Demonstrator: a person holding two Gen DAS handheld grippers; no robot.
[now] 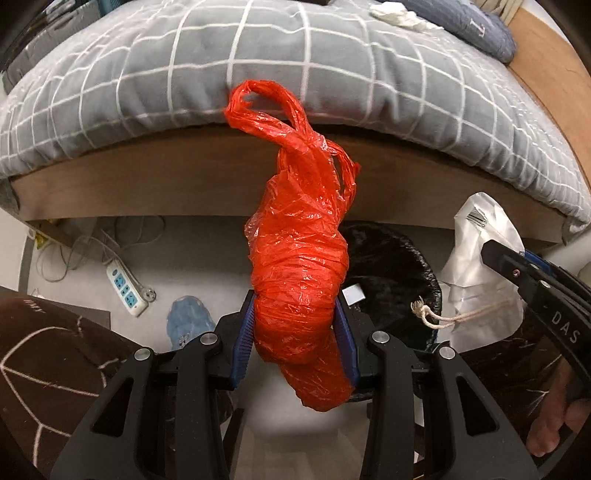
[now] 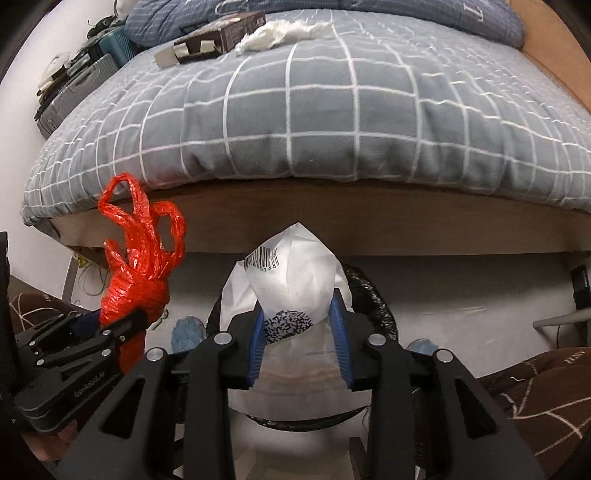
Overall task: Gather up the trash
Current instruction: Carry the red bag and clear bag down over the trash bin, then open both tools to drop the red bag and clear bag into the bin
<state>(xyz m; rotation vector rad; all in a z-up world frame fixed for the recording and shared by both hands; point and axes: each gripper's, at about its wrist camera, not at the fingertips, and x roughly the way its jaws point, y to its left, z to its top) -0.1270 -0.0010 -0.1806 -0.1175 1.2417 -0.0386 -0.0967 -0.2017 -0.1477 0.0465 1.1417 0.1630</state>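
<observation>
Left gripper (image 1: 295,332) clamped on crumpled red-orange plastic bag (image 1: 299,266), blue ribbed pads (image 1: 243,343) pressing both sides of bag's lower bulk; handles sticking up loose above jaws, tail hanging below. Same red bag (image 2: 140,273) visible at left of right wrist view, held in left gripper (image 2: 110,325). Right gripper (image 2: 299,325) closed on white translucent plastic pouch with barcode and QR print (image 2: 295,280), blue pads (image 2: 258,343) squeezing pouch near its middle, top end pointing up. In left wrist view, same white pouch (image 1: 476,243) at right edge beside right gripper (image 1: 517,273); drawstring cord (image 1: 443,319) hanging off it. Round bin with black glossy liner (image 1: 391,273) on floor just behind and below both held items; bin rim (image 2: 373,295) showing around white pouch in right view. Neither item in bin. Beyond: bed with grey white-grid duvet (image 2: 314,110) on wooden frame (image 1: 166,184). On duvet: wad of white tissue (image 2: 280,31), dark cardboard box (image 2: 221,33). On floor: white power strip (image 1: 125,290) with cables, blue slipper (image 1: 190,321).
</observation>
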